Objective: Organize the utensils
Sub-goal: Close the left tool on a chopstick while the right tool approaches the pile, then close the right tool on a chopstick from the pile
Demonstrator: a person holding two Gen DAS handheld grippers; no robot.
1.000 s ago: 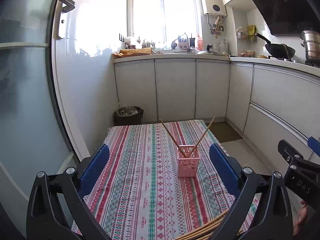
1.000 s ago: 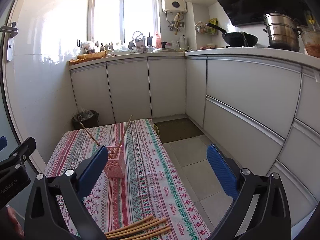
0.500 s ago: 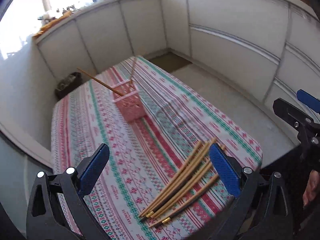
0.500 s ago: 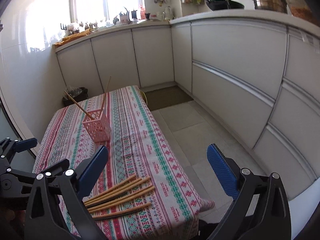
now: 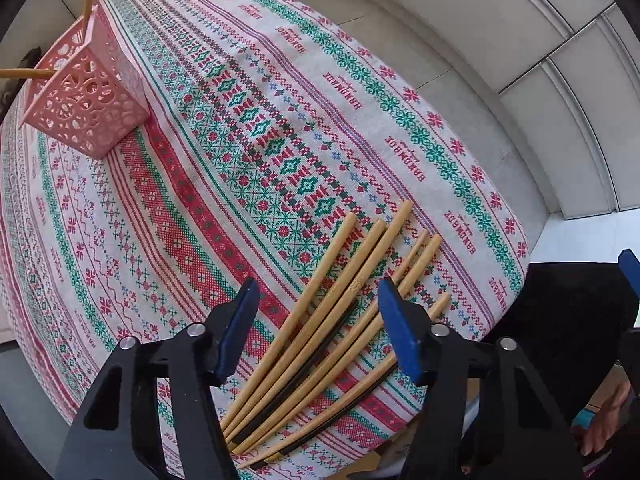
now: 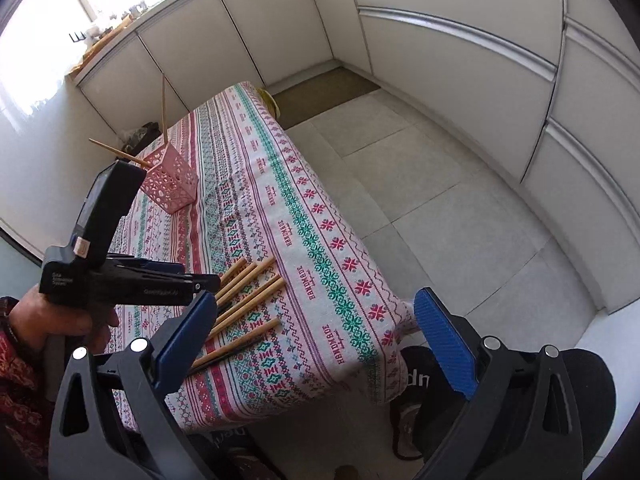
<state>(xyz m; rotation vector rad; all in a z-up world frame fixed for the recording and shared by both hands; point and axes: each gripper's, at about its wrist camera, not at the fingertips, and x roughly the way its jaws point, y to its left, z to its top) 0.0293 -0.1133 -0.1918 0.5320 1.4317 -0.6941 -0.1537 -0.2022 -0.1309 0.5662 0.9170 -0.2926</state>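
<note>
Chopsticks [image 5: 340, 320] lie fanned near the table [image 5: 460, 184] front edge, left gripper [image 5: 316, 320] straddling several with jaws just narrowing, untouched, presumably to carry one to the pink holder [image 5: 86, 108] at the far corner; right gripper [image 6: 316, 344] waits agape.

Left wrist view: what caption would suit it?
Left gripper, jaws closing, above loose chopsticks on a patterned tablecloth, pink holder beyond.

left tool [image 5: 316, 326]: black plastic arms, blue ribbed pads, silver screws | right tool [image 6: 316, 340]: same black frame, blue textured pads, silver screws | left tool body: small white lettering | sleeve [image 6: 16, 376]: dark red, patterned
</note>
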